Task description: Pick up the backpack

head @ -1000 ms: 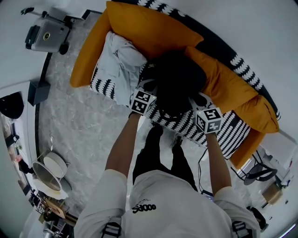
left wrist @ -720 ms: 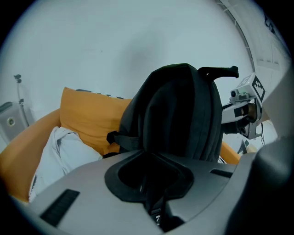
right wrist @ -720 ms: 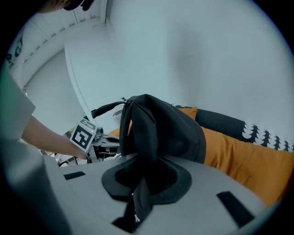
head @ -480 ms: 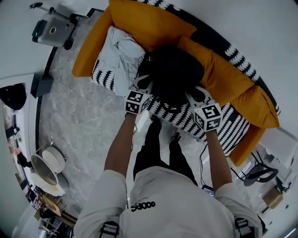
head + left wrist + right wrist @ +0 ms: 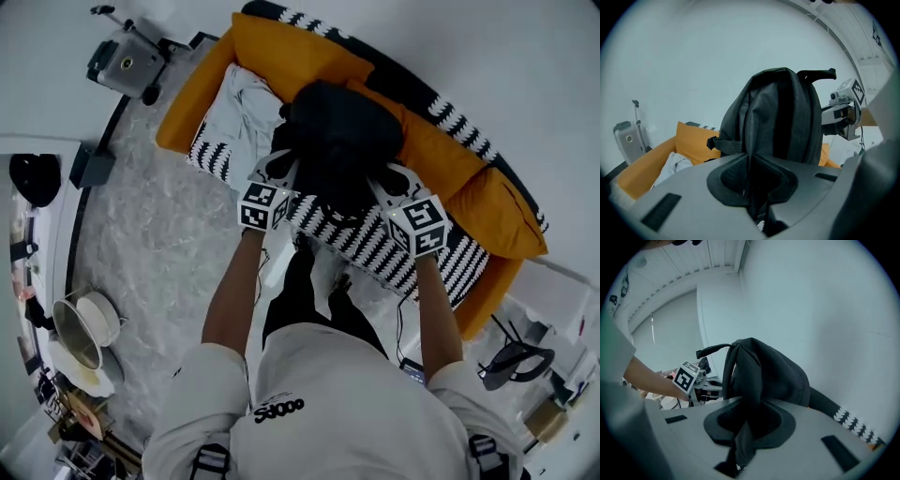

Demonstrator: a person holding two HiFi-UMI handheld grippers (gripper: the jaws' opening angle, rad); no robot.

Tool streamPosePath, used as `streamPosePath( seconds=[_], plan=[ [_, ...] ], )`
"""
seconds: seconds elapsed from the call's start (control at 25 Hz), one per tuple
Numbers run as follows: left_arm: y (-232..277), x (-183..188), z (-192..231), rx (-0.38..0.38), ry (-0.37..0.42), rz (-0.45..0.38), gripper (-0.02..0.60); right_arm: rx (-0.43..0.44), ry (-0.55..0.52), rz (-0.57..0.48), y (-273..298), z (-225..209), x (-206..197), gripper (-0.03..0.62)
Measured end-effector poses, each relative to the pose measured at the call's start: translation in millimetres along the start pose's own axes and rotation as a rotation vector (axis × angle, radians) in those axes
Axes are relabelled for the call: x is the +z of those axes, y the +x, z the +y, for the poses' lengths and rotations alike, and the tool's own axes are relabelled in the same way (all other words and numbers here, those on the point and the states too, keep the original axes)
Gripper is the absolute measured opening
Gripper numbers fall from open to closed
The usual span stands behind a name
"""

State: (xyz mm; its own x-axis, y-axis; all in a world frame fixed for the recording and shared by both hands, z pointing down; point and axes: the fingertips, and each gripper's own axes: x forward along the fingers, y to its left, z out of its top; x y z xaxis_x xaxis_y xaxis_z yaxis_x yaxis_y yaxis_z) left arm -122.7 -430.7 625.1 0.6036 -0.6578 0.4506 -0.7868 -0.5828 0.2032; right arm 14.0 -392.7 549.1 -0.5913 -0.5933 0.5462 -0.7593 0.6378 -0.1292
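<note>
The black backpack [image 5: 339, 141] hangs in the air above the sofa, held between both grippers. My left gripper [image 5: 281, 173] is shut on fabric at the backpack's [image 5: 776, 122] left side; my left gripper [image 5: 757, 199] shows the black cloth pinched between its jaws. On the other side my right gripper [image 5: 394, 187] is shut on a fold of the backpack [image 5: 759, 376], and the cloth runs down through my right gripper [image 5: 740, 441]. A short top handle [image 5: 816, 74] sticks up from the bag.
An orange sofa [image 5: 281, 56] with a black-and-white patterned seat [image 5: 366, 248] lies below, with a white cloth [image 5: 234, 117] on its left end. A grey suitcase [image 5: 127, 64] stands on the marble floor at the upper left. Bowls [image 5: 80, 328] and clutter sit at the lower left.
Both grippers have risen with the backpack, which has come up off the sofa seat and now hangs between them.
</note>
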Motion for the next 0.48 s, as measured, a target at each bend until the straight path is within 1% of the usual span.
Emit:
streamPosePath(
  seconds=[0.24,0.48],
  plan=[
    [-41.8,36.3,-48.0,0.048,0.058,-0.037,0.043,0.043,-0.055,-0.062,-62.6,13.1,24.7,0.067],
    [-87.8,60.9,-93.2,0.060,0.087,-0.056,0.043,0.042,-0.088,-0.128,-121.4,35.4,39.8,0.067]
  ],
)
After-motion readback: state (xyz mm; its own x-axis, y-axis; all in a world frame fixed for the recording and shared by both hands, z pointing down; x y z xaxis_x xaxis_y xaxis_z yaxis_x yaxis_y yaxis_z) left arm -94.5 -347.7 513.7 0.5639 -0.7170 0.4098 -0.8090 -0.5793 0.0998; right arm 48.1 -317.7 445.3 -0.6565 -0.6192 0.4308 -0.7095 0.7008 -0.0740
